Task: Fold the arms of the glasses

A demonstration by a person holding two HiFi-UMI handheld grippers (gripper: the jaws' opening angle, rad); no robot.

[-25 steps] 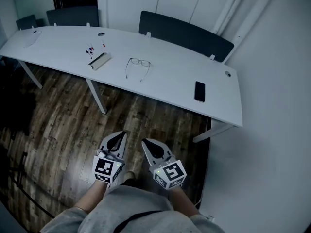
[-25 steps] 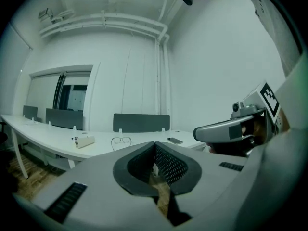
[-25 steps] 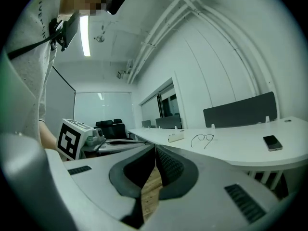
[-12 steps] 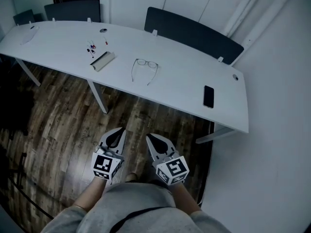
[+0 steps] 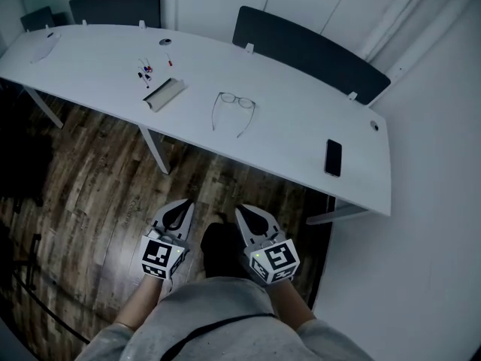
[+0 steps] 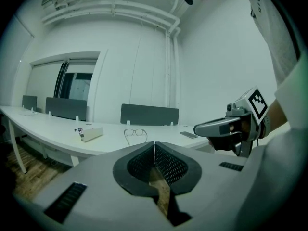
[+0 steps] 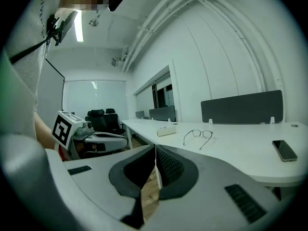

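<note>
Lying on the white table, roughly midway along its length, the glasses were noted with both arms unfolded. A thin dark frame with two rounded clear lenses was observed. The lenses were turned toward the far side of the table, and the two arms ran from them toward the near edge, slightly splayed. Nothing was seen touching the glasses.

To their left on the same surface, a pale oblong box was recorded, with a few small red and dark items just beyond it. A dark phone was found flat near the right end, well apart from the glasses. A dark divider panel was mounted along the far edge.

Both grippers were held low over the wooden floor, well short of the table and side by side. The left gripper was found with its jaws pressed together and nothing between them. The right gripper was likewise found closed tight and empty. Both were pointed toward the table.
</note>
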